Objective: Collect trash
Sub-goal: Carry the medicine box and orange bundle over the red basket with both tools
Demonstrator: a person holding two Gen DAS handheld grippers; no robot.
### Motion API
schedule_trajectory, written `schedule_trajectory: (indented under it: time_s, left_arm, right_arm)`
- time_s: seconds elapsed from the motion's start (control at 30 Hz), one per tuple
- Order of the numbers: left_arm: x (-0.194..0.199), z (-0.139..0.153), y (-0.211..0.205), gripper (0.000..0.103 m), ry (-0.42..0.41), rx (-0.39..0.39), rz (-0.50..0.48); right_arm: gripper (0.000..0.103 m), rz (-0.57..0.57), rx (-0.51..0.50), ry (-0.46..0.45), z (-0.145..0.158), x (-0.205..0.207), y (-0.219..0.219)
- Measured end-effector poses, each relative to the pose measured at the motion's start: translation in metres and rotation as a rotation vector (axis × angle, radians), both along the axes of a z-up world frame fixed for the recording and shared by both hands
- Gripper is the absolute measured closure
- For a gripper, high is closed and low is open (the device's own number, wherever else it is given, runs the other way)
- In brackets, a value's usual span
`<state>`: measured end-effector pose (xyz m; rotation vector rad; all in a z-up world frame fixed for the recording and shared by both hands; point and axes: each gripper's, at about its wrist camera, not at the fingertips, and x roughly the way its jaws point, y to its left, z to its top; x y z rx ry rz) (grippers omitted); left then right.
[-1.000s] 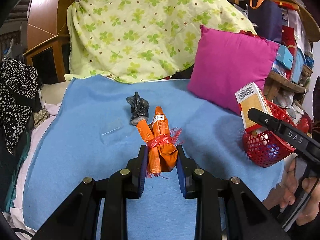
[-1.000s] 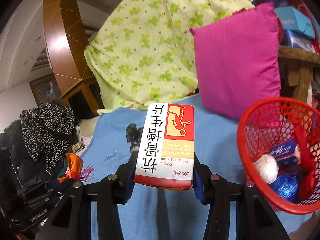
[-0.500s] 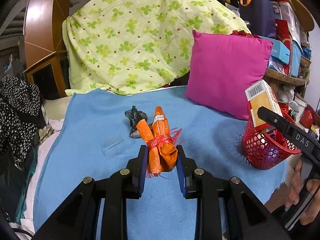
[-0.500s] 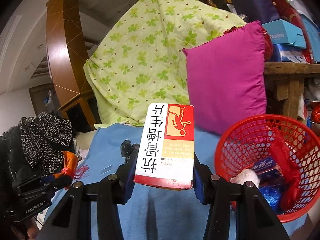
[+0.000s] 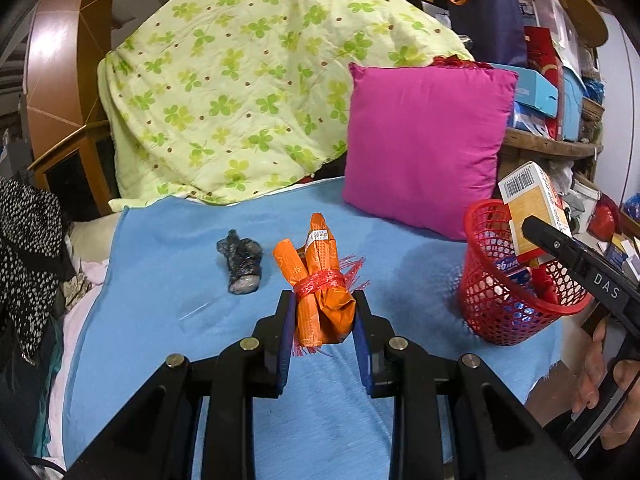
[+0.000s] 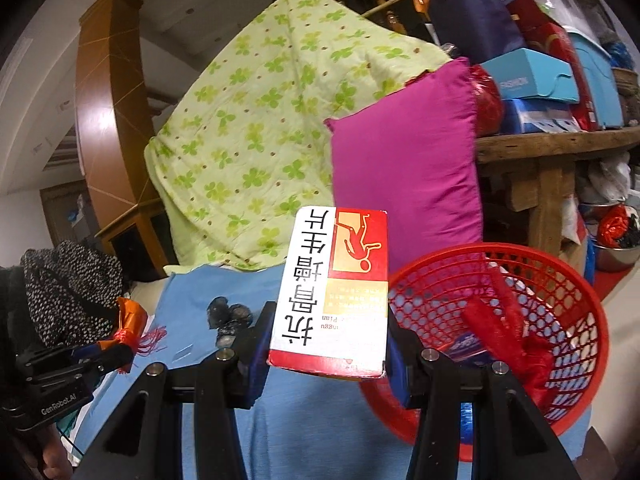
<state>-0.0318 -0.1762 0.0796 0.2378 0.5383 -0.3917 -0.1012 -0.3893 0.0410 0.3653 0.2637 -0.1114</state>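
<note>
My left gripper [image 5: 322,312] is shut on an orange wrapper bundle [image 5: 320,280] tied with red fringe, held above the blue sheet [image 5: 160,248]. My right gripper [image 6: 330,336] is shut on a red and white medicine box [image 6: 332,292], held at the left rim of the red mesh basket [image 6: 576,288]. In the left wrist view the box [image 5: 534,210] hangs over the basket [image 5: 508,300]. The basket holds several pieces of trash. A crumpled black wrapper [image 5: 240,262] and a clear plastic scrap [image 5: 198,312] lie on the sheet.
A magenta pillow [image 5: 424,148] and a green clover quilt [image 5: 248,92] stand behind the sheet. A wooden shelf [image 6: 560,144] with boxes is at the right. Black spotted clothing [image 5: 28,256] lies at the left.
Both grippers have pulled back and up from the bed. My right gripper has carried the box right, to the basket's rim. The left still holds the orange bundle.
</note>
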Motion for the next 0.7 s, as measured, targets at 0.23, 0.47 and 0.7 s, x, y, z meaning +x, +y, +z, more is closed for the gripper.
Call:
schedule_trajectory:
  time_s: [0.23,0.47,0.7]
  left_arm:
    - [-0.001,0.006,-0.023,0.074,-0.015,0.014,-0.043]
    - [-0.002,0.011,-0.046,0.074,-0.03,0.037,-0.086]
    - [-0.005,0.015,-0.069,0.074,-0.05,0.063,-0.127]
  right_arm:
    - [0.052,-0.037,0.029,-0.004,-0.001,-0.007,-0.019]
    - [0.052,-0.068,0.058,-0.015,-0.003,-0.016,-0.035]
    - [0.052,-0.103,0.076,-0.026,-0.004,-0.027,-0.05]
